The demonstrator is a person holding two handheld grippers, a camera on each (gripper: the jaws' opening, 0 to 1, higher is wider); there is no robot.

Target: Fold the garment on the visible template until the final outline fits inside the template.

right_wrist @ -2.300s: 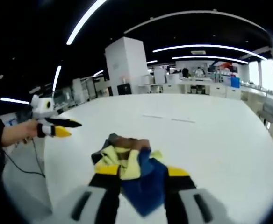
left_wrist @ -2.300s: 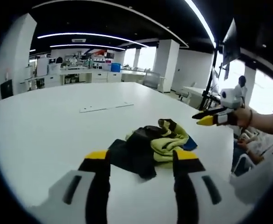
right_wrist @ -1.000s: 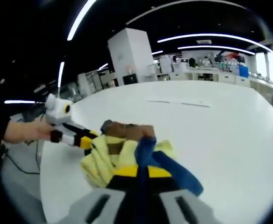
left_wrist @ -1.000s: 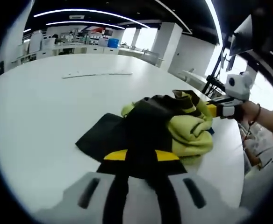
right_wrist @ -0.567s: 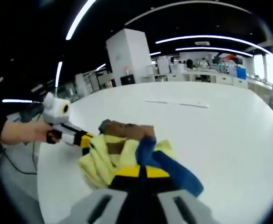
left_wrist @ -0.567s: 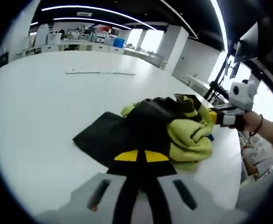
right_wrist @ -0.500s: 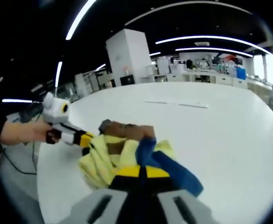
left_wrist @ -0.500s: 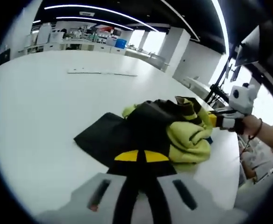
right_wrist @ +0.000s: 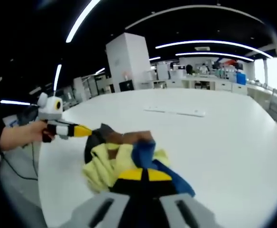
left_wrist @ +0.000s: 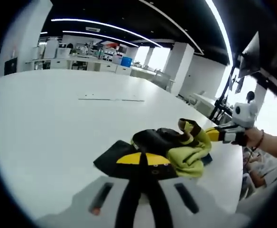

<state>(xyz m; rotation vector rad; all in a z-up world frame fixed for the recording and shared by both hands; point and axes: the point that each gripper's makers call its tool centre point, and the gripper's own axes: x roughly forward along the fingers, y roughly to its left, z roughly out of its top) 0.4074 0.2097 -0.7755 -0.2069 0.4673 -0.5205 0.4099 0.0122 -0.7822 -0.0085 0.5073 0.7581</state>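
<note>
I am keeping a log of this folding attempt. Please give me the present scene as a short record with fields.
garment: bunched yellow, black and blue heap, not spread out
surface: white table
left gripper: jaws shut on garment, at its black part
right gripper: jaws shut on garment, at its blue part
template: pale strips farther along the table, away from the garment

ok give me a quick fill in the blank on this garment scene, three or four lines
1. The crumpled garment lies on a large ____ table.
2. In the right gripper view, the right gripper has its yellow-tipped jaws shut on the ____ part of the garment.
3. In the left gripper view, the left gripper has its jaws shut on the ____ part of the garment.
4. The garment's bunched middle is ____ in colour.

Missing words: white; blue; black; yellow
</note>
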